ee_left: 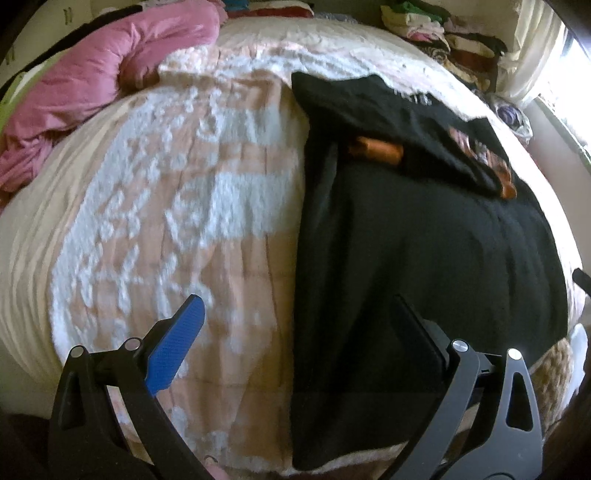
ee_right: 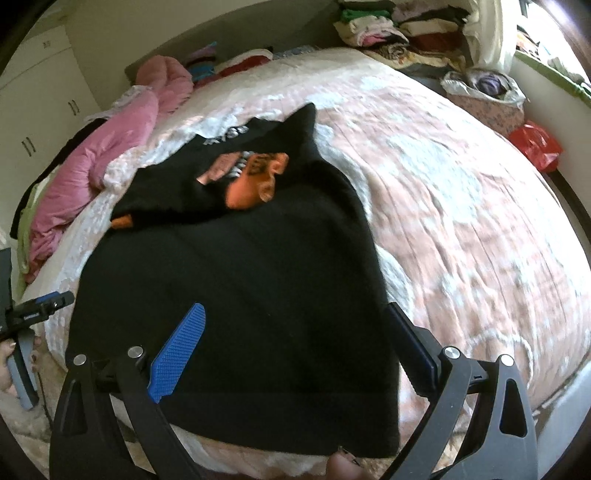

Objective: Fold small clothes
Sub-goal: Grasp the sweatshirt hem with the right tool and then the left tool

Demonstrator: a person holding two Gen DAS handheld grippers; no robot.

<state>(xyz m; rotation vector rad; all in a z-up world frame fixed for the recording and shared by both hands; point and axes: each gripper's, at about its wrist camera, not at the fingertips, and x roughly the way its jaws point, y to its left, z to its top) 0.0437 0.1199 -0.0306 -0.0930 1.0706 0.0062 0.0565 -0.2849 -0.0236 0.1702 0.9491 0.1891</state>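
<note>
Both my grippers hang with fingers spread and nothing between them. The right gripper sits over the near hem of the black shirt; the left gripper straddles its left edge. The shirt runs long from me toward the far side of the bedspread, top part apparently already folded back (blurred), so the right is nearer.

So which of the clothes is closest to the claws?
The black shirt, spread on the bed right under both open claws. The pink bundle and the folded piles lie far behind it.
</note>
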